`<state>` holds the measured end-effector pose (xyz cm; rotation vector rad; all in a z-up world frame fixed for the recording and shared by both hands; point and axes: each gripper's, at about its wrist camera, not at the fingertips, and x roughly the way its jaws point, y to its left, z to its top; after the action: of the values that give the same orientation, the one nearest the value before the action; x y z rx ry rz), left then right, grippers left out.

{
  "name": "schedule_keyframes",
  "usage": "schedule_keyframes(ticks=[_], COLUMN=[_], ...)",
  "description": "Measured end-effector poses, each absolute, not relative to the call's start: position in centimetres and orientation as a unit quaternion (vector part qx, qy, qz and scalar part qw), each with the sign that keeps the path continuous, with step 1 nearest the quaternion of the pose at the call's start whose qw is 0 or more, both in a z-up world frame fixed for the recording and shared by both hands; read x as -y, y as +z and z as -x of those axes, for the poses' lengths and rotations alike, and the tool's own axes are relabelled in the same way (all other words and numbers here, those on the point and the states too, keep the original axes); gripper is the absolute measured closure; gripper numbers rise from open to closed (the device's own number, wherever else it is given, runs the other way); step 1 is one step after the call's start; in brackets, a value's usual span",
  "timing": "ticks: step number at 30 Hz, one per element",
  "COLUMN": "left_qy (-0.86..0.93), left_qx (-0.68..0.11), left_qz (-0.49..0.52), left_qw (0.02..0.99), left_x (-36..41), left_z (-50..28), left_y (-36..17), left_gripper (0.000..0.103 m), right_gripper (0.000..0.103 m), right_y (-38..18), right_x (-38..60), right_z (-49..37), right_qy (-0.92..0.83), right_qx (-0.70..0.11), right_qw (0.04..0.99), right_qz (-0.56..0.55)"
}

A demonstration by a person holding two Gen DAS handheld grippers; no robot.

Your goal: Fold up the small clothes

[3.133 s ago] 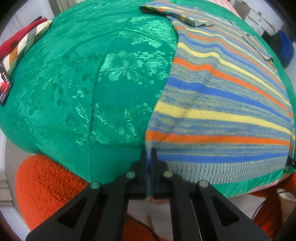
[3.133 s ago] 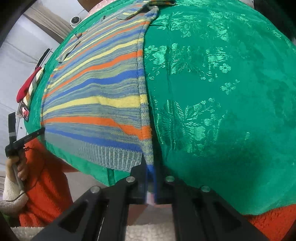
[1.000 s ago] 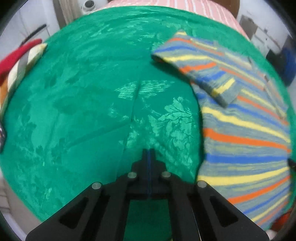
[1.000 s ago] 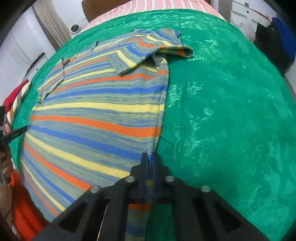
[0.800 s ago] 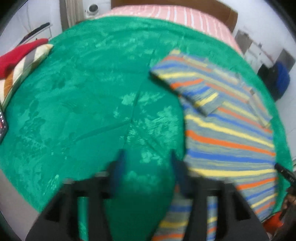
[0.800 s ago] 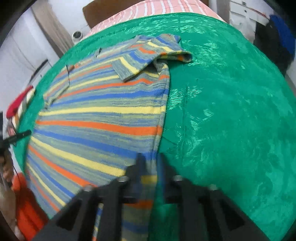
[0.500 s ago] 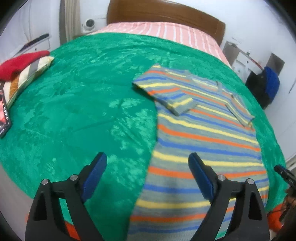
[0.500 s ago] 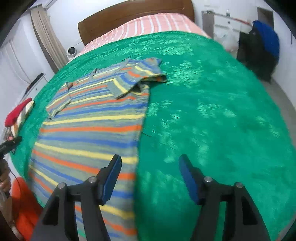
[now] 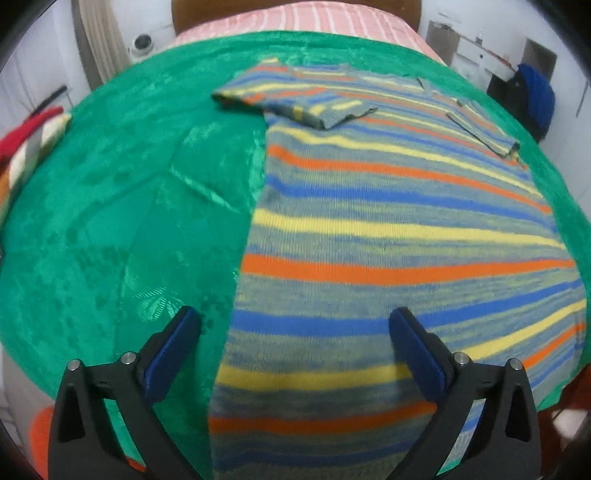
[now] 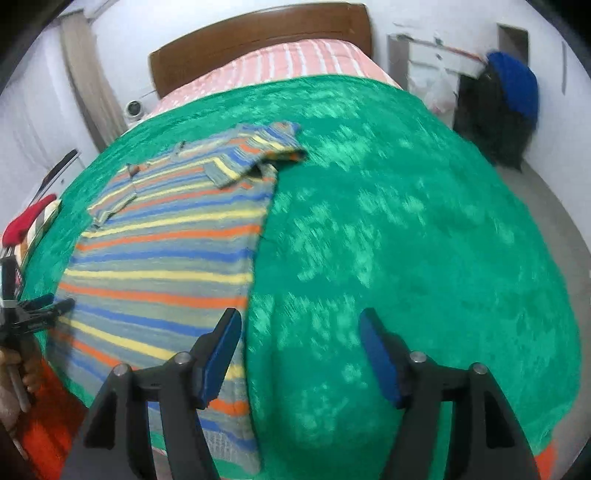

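A striped knit shirt [image 9: 388, 229], grey with blue, yellow and orange bands, lies flat on the green bedspread [image 9: 110, 221], both sleeves folded in over the body. My left gripper [image 9: 295, 328] is open and empty, held above the shirt's lower left part. In the right wrist view the shirt [image 10: 173, 243] lies to the left; my right gripper [image 10: 299, 332] is open and empty, above the shirt's right edge near the hem. The left gripper's tip [image 10: 44, 306] shows at the far left there.
A pink striped sheet [image 10: 280, 62] and a wooden headboard [image 10: 258, 33] are at the bed's far end. A red and striped pillow [image 9: 26, 144] lies at the left edge. A dark chair with a blue garment [image 10: 513, 85] stands at the right. Orange fleece [image 10: 48, 428] hangs below the near edge.
Both grippers were shut on the shirt's hem corners, carried them forward, then opened and let go. They have risen and pulled back; the shirt lies flat.
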<state>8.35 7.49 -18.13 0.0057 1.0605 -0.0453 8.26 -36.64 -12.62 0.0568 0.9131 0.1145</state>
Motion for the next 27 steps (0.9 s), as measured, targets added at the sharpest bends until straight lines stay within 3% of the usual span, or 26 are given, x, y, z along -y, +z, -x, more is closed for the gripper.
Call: schedule_keyframes(ticks=[9, 16, 17, 18, 19, 27], left_qy=[-0.016, -0.024, -0.026, -0.027, -0.028, -0.022], left_qx=[-0.471, -0.458, -0.456, -0.456, -0.456, -0.458], left_qz=[-0.004, -0.004, -0.006, -0.006, -0.006, 0.002], left_qw=[0.882, 0.889, 0.889, 0.889, 0.889, 0.889], left_x=[-7.0, -7.2, -7.3, -7.3, -7.3, -7.3], left_z=[-7.2, -6.6, -6.4, -6.4, -6.4, -6.3], left_y=[-18.7, -18.7, -18.7, -18.7, -18.6, -18.5], left_gripper=[0.0, 0.0, 0.0, 0.0, 0.0, 0.0], right_gripper=[0.031, 0.035, 0.043, 0.079, 0.1, 0.1], right_y=[-10.6, -16.2, -17.5, -18.2, -18.3, -11.1], right_x=[25.7, 21.7, 22.2, 22.9, 24.0, 45.3], right_z=[-20.3, -31.3, -32.4, -32.8, -33.1, -30.8], right_qy=[0.185, 0.171, 0.159, 0.157, 0.153, -0.036], right_qx=[-0.436, -0.49, -0.509, -0.527, -0.536, -0.46], right_qw=[0.849, 0.833, 0.828, 0.821, 0.822, 0.887], right_qz=[0.232, 0.194, 0.176, 0.152, 0.12, -0.015])
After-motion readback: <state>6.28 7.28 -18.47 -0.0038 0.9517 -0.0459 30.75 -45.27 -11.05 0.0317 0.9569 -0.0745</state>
